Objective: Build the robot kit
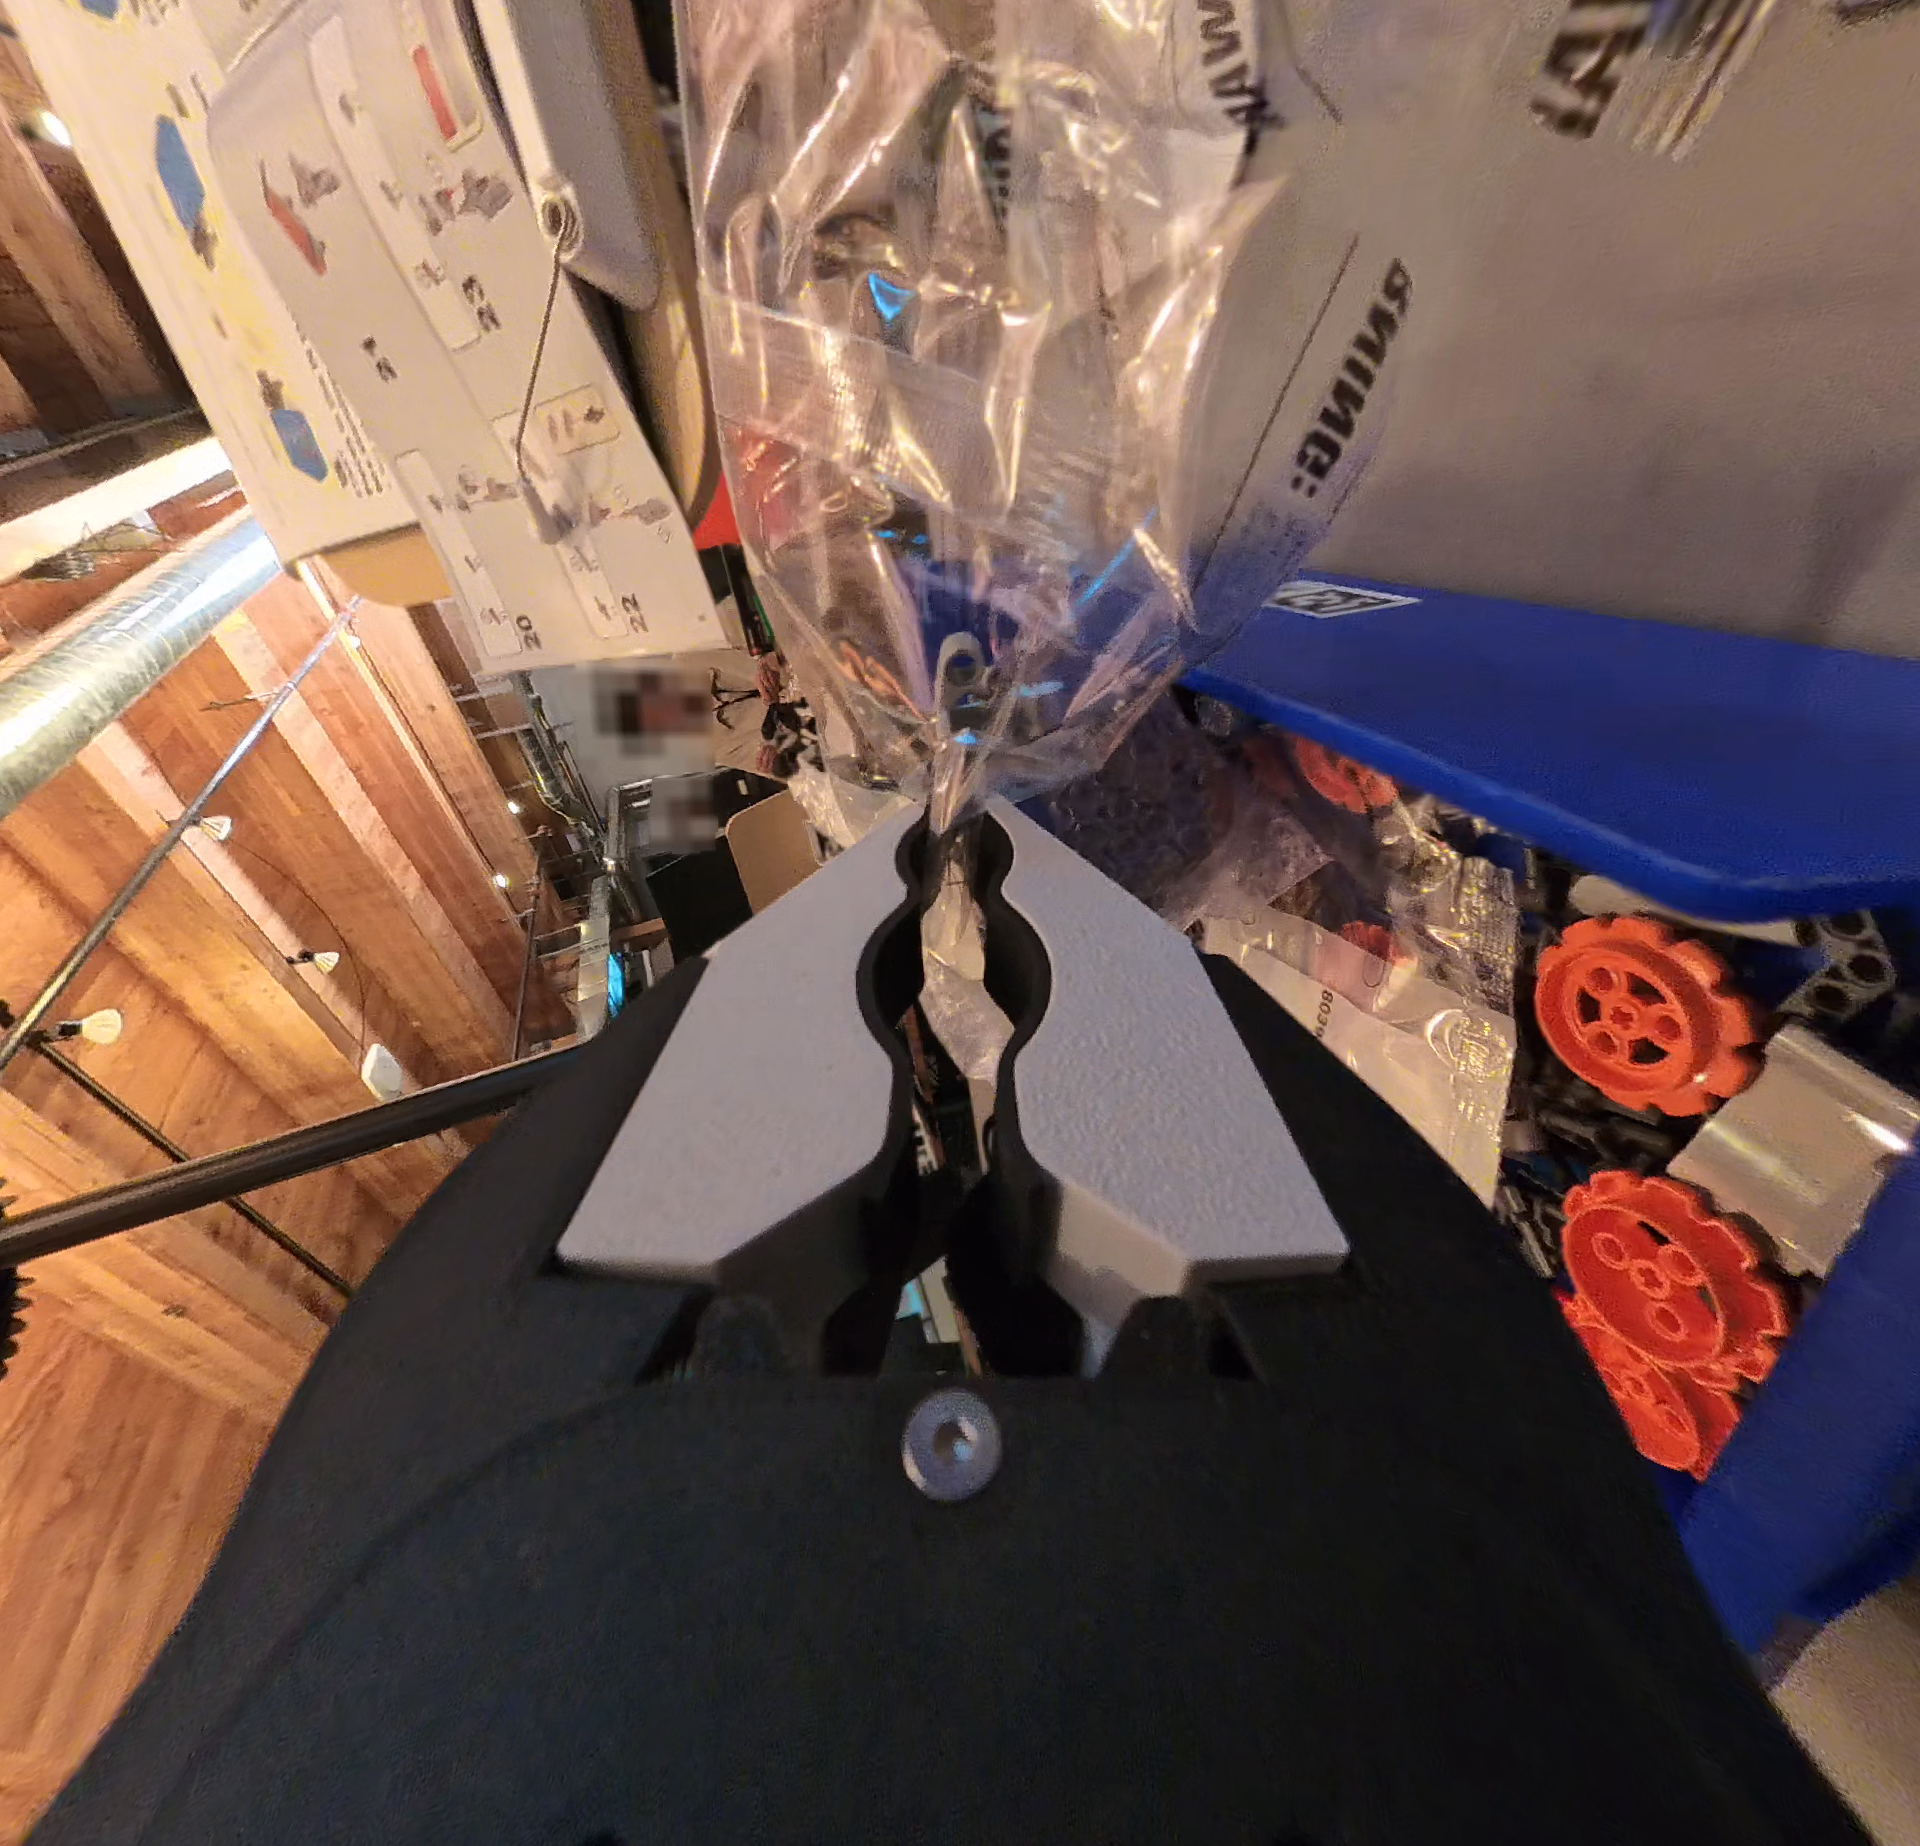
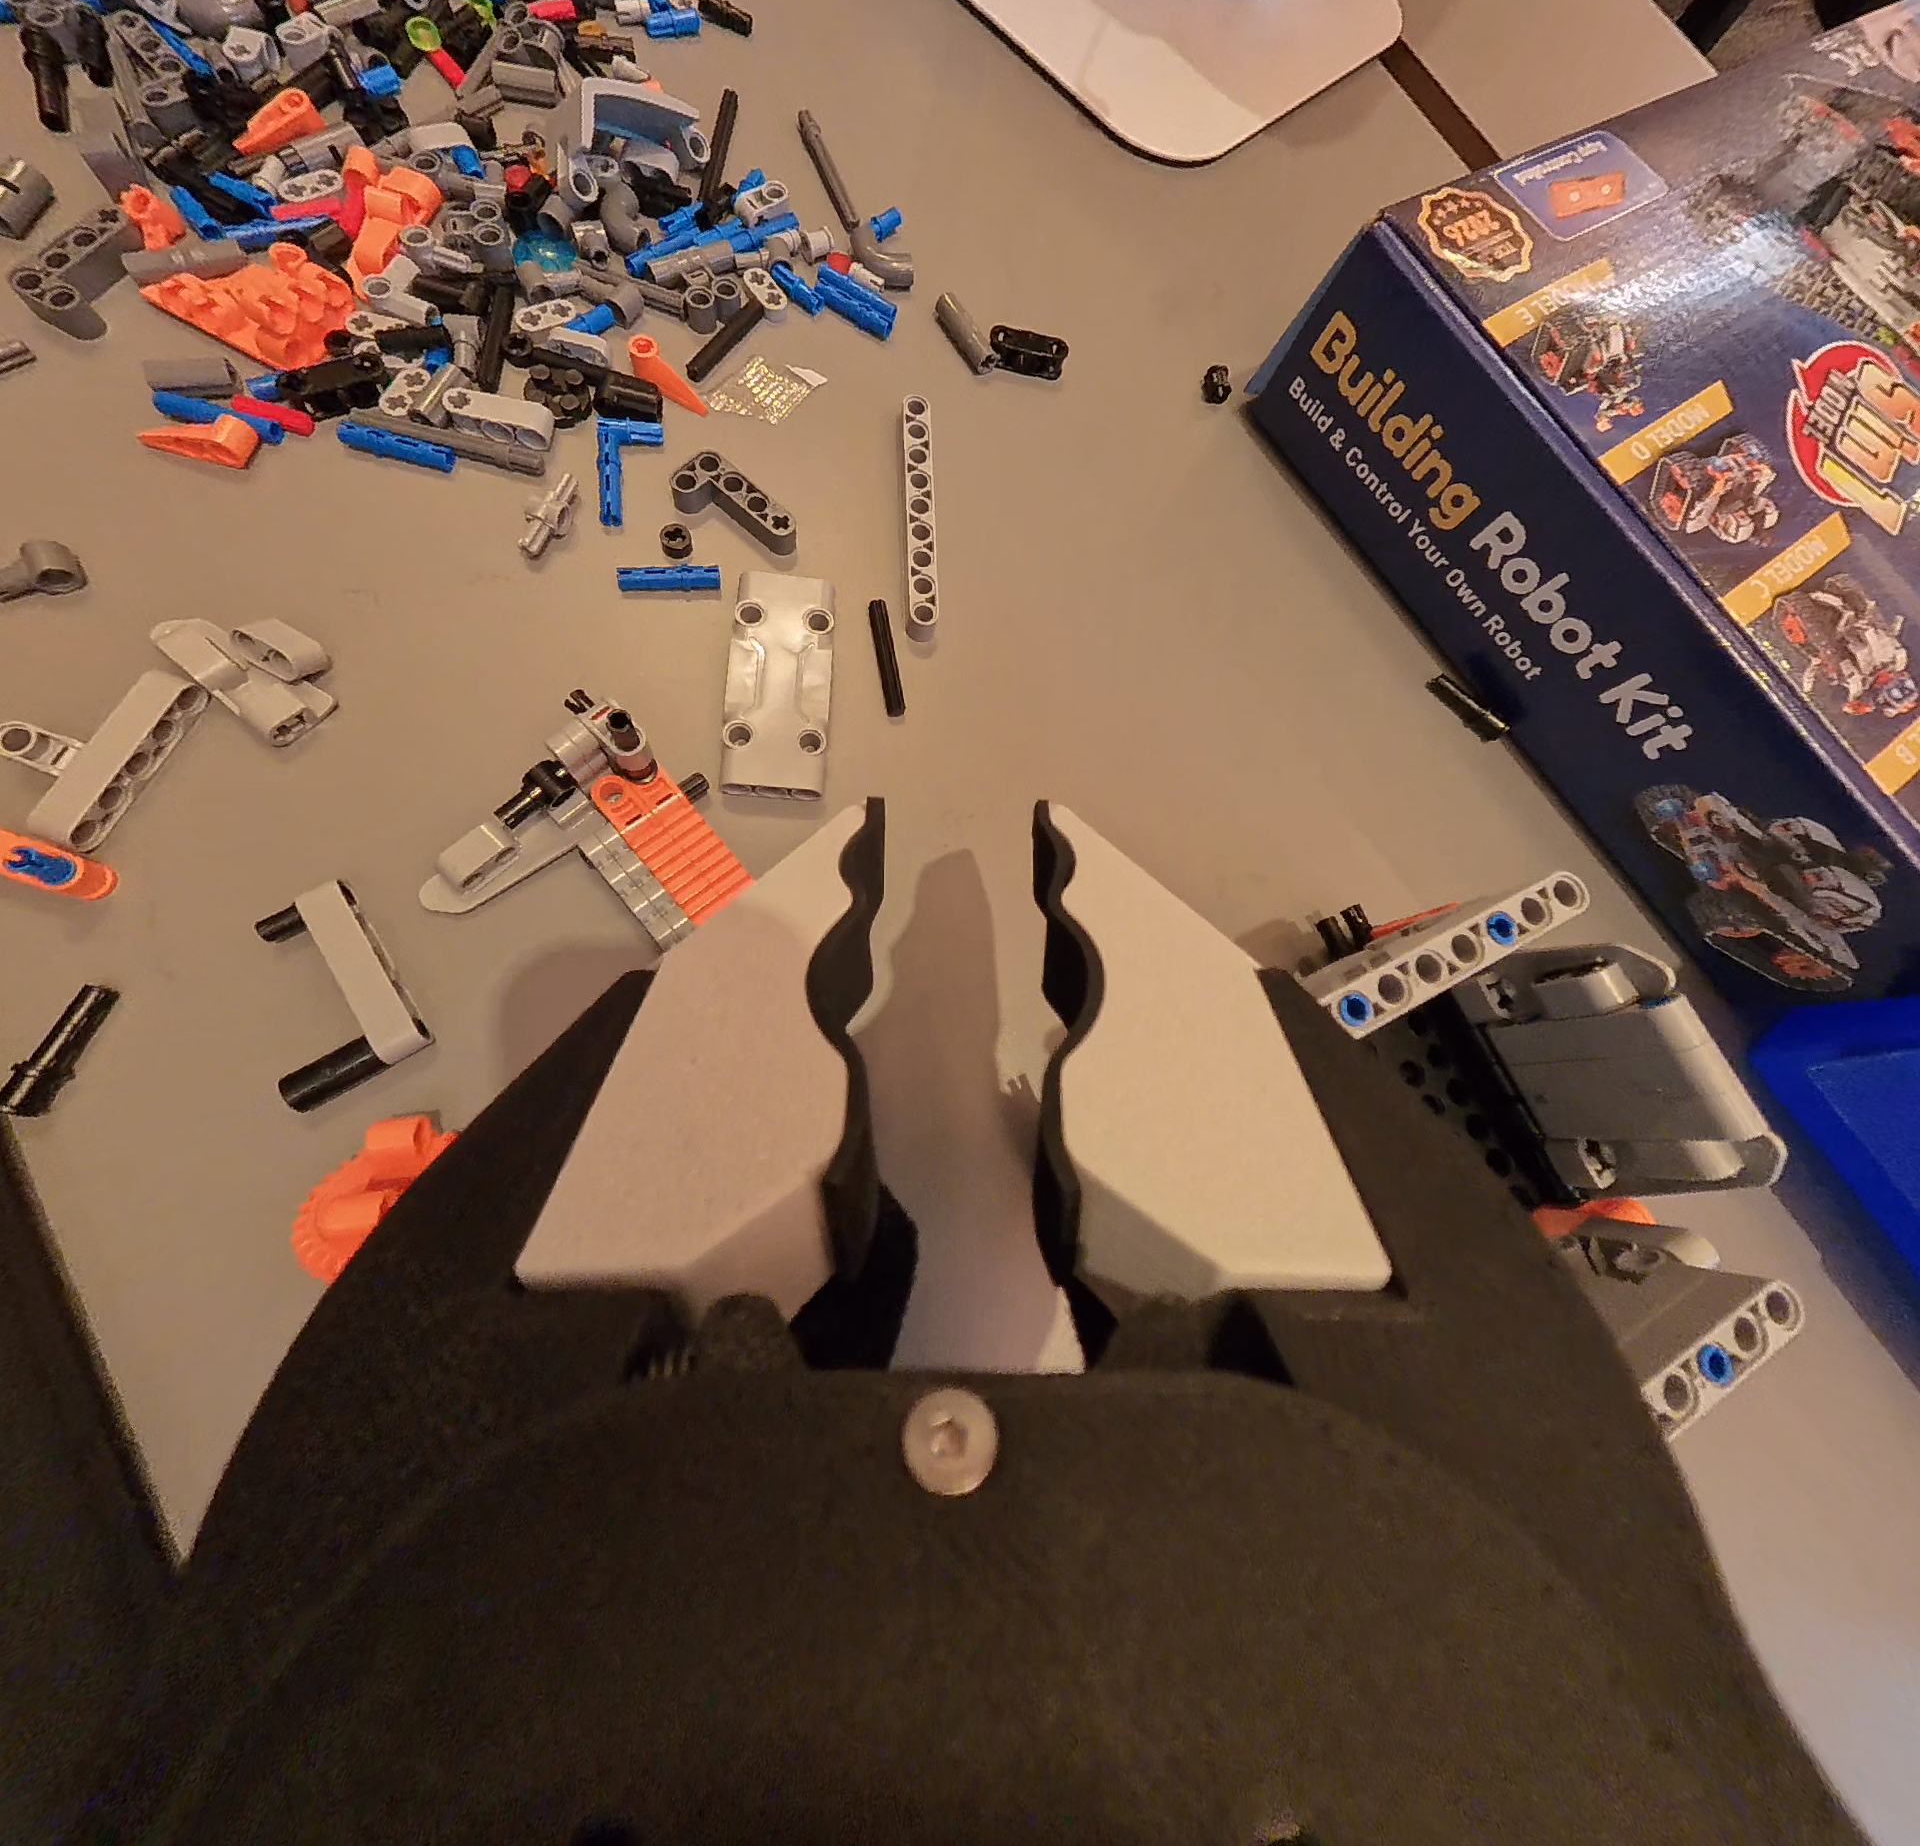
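My left gripper (image 1: 958,820) is shut on the corner of a clear plastic bag (image 1: 935,362) and holds it up in the air; a small grey piece (image 1: 961,669) sits inside near the pinched corner. The view is tilted, with a blue bin (image 1: 1621,747) of orange gear wheels (image 1: 1636,1012) and small packets to the right. My right gripper (image 2: 958,820) is open and empty, hovering over the grey table (image 2: 1122,570). Nearest to it are a grey plate piece (image 2: 777,697), an orange and grey assembly (image 2: 623,851) at its left and a grey motor assembly (image 2: 1538,1048) at its right.
A heap of loose blue, orange, grey and black building pieces (image 2: 416,196) covers the table's far left. A dark blue kit box (image 2: 1621,508) lies at the right, a blue bin corner (image 2: 1849,1100) below it. A white stand base (image 2: 1174,40) is at the far edge. An instruction sheet (image 1: 436,269) hangs upper left. About 50 cm separates my left fingertips from my right.
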